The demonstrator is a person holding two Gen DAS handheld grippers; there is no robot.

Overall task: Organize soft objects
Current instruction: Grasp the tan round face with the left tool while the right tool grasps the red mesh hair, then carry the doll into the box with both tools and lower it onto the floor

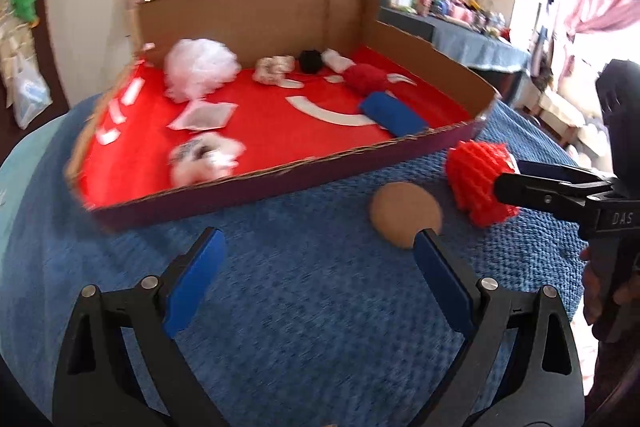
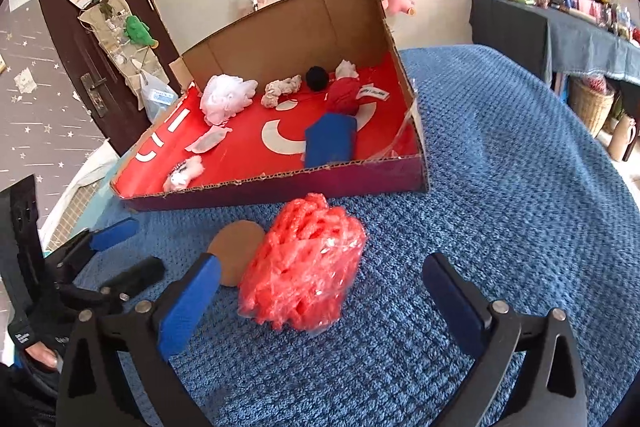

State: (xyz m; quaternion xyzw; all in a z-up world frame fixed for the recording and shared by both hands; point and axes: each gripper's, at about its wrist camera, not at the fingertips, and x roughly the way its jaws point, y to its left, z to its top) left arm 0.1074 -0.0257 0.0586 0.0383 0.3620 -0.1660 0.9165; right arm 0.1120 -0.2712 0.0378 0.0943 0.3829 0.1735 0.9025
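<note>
Red foam net [image 2: 302, 263]: lies on the blue blanket [image 2: 500, 187], near side of cardboard tray [image 2: 280, 187].
Right gripper [image 2: 320, 291]: fingers spread, net between, untouched.
Left gripper [image 1: 316, 259]: spread, empty.
Risk: your shallow pinch may slip off the crinkly wrap.

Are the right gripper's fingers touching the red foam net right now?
Apart. In the right wrist view the red foam net lies on the blue blanket between the right gripper's wide-open fingers, with blanket showing on both sides.
</note>
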